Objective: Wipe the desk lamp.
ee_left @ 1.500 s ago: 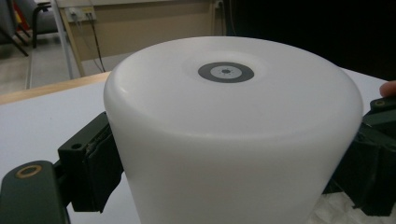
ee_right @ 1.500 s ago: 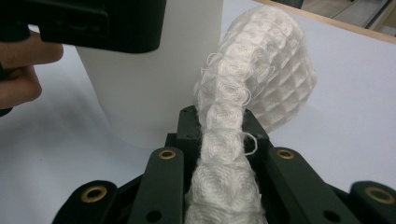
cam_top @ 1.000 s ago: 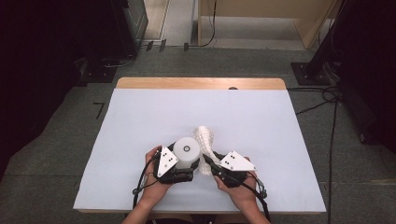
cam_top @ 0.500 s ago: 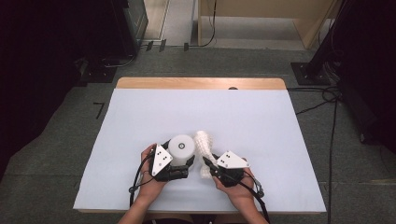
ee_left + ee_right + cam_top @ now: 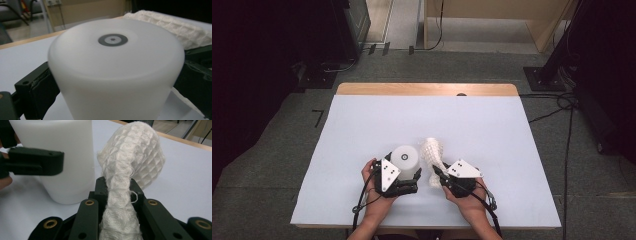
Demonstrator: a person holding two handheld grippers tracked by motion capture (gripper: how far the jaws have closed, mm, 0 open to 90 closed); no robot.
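Observation:
A white plastic cup (image 5: 406, 157) stands upside down near the table's front edge, with a grey ring mark on its upturned base (image 5: 112, 40). My left gripper (image 5: 408, 173) is shut on it, one black jaw on each side of its wall. Just to its right, a white waffle-weave cloth (image 5: 432, 151) rises in a bunched column. My right gripper (image 5: 436, 173) is shut on the cloth's lower part (image 5: 119, 202), and the cloth's upper end (image 5: 136, 152) balloons out above the jaws. In the right gripper view the cup (image 5: 62, 157) stands close beside the cloth.
The table is covered by a pale blue-white sheet (image 5: 362, 130) with a wooden strip (image 5: 427, 89) along its far edge. Dark equipment and cables (image 5: 562, 105) lie on the floor around it.
Both hands have shifted only slightly near the front edge. The grips on the cup and the cloth are the same.

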